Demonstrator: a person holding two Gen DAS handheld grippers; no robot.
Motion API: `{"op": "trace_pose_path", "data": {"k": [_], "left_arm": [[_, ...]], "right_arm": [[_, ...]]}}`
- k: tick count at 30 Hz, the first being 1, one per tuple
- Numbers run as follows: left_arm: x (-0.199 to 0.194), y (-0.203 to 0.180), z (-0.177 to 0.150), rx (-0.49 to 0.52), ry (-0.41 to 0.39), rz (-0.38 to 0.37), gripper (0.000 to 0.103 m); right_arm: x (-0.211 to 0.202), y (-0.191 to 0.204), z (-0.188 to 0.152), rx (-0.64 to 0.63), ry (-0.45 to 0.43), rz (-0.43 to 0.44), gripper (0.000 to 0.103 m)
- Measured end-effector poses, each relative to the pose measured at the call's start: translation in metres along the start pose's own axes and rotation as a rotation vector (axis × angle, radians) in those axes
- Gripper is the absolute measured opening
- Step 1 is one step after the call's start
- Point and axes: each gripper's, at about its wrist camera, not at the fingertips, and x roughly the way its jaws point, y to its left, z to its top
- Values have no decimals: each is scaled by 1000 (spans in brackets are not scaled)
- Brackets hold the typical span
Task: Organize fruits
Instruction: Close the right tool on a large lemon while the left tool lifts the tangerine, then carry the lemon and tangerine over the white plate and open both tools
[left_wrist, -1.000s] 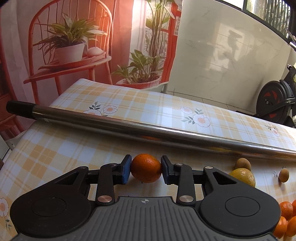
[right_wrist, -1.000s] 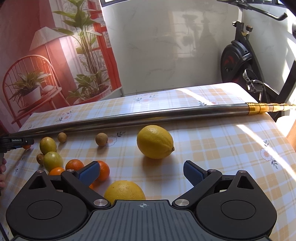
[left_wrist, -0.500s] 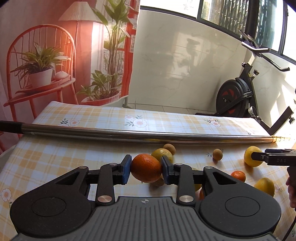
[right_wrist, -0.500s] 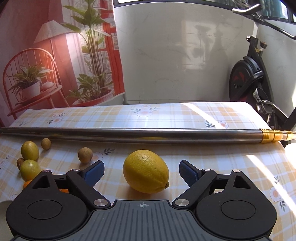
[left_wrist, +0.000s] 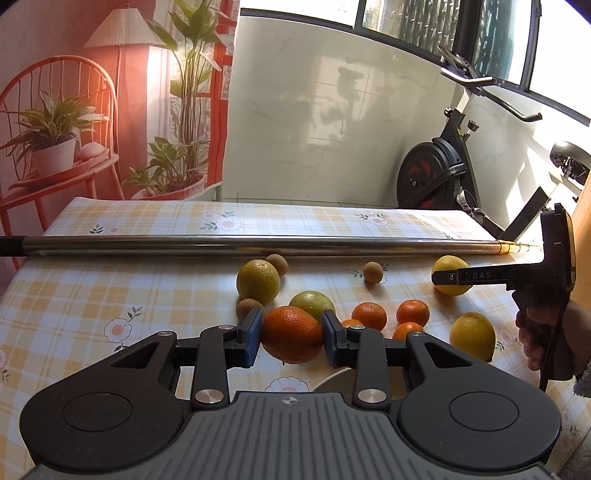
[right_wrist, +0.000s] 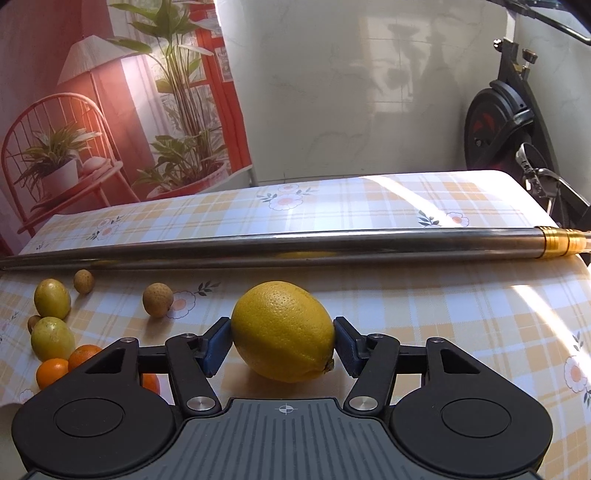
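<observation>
My left gripper (left_wrist: 291, 341) is shut on a large orange (left_wrist: 291, 338), held above the checked tablecloth just in front of a fruit cluster. That cluster holds two yellow-green citrus (left_wrist: 258, 280) (left_wrist: 312, 304), three mandarins (left_wrist: 368, 315) and small brown fruits (left_wrist: 373, 272). In the right wrist view my right gripper (right_wrist: 282, 350) has both blue pads (right_wrist: 218, 347) pressed on a yellow lemon (right_wrist: 282, 330) that rests on the cloth. The left wrist view shows that gripper at far right, its tip at the same lemon (left_wrist: 451, 275). Another lemon (left_wrist: 472, 334) lies nearer.
A long steel pole (left_wrist: 258, 245) (right_wrist: 295, 243) lies across the table behind all the fruit. An exercise bike (left_wrist: 436, 177) stands beyond the far right edge. A hand (left_wrist: 550, 332) grips the right tool. A white curved rim (left_wrist: 330, 378) shows under my left gripper.
The left gripper has swung right with the orange, from the bare left side to the fruit cluster. The right gripper moved onto the lemon and shut its wide jaws on it.
</observation>
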Motion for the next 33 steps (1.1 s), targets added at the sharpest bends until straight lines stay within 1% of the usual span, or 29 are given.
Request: {"op": "trace_pose_path", "data": {"k": [3, 9, 12, 17, 24, 27, 33], "left_arm": [[-4, -1, -3, 9, 9, -2, 36], [-13, -2, -7, 8, 17, -12, 36], [-18, -5, -12, 9, 19, -18, 36], [-26, -10, -24, 16, 36, -32, 36], [-33, -12, -38, 41, 64, -50, 36], [-33, -14, -43, 55, 82, -56, 36], [-35, -17, -57, 77, 111, -62, 36]], "right_arm": [[-8, 0, -6, 6, -11, -3, 55], [-42, 3, -15, 35, -67, 17, 55], [-63, 9, -19, 28, -92, 46, 55], [-100, 33, -30, -7, -121, 101, 55], [-129, 67, -57, -41, -93, 164, 55], [-136, 81, -70, -36, -60, 190, 55], [-143, 100, -97, -48, 9, 211, 55]]}}
